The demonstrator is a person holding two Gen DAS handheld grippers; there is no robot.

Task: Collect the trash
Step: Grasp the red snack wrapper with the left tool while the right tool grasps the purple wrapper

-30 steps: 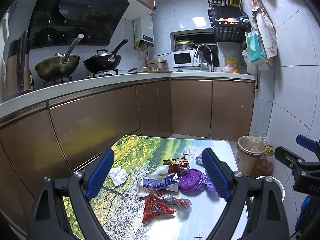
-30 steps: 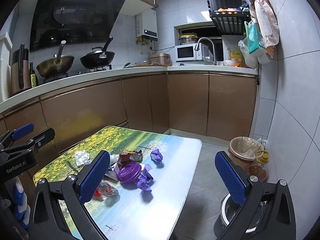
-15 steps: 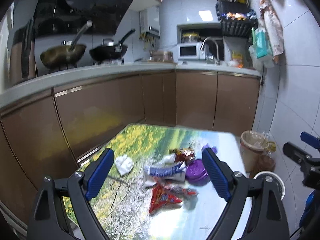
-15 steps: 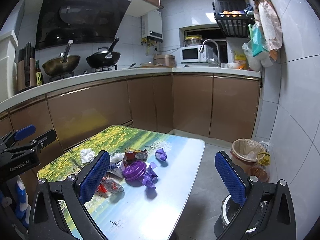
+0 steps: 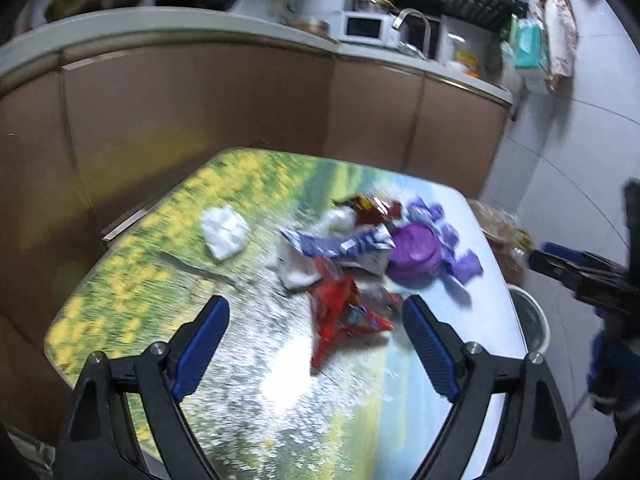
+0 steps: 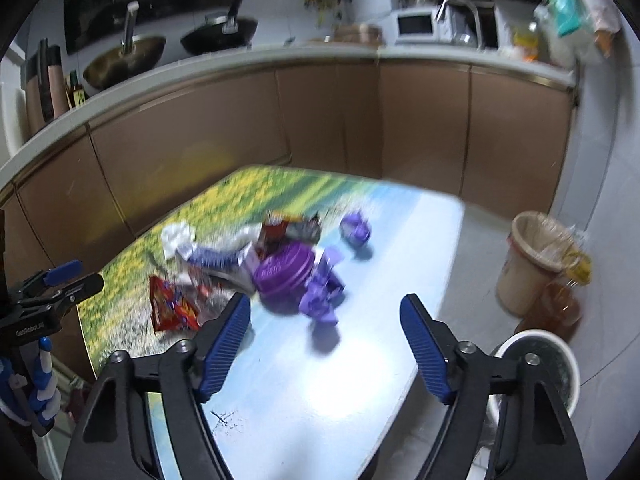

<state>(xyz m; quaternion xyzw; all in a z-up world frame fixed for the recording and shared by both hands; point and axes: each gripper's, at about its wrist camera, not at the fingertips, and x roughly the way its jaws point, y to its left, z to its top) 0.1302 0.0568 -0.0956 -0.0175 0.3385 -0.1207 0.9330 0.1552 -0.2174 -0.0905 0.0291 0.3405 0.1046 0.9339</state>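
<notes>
A pile of trash lies on the table with a landscape print (image 5: pixel 168 280): a red snack wrapper (image 5: pixel 340 316), a blue-and-white packet (image 5: pixel 340 246), a purple lid (image 5: pixel 412 256), purple wrappers (image 6: pixel 320 292) and a white crumpled tissue (image 5: pixel 224 232). My left gripper (image 5: pixel 316 344) is open and empty, hovering just in front of the red wrapper. My right gripper (image 6: pixel 324 340) is open and empty above the table's near right part, close to the purple wrappers. Both views are blurred by motion.
A beige bin lined with a bag (image 6: pixel 528 264) stands on the floor right of the table, beside an amber bottle (image 6: pixel 564 300) and a white bin (image 6: pixel 548 368). Brown kitchen cabinets (image 6: pixel 320 128) run behind the table.
Both grippers have tilted down and moved closer to the trash pile on the table. The jaws stay open.
</notes>
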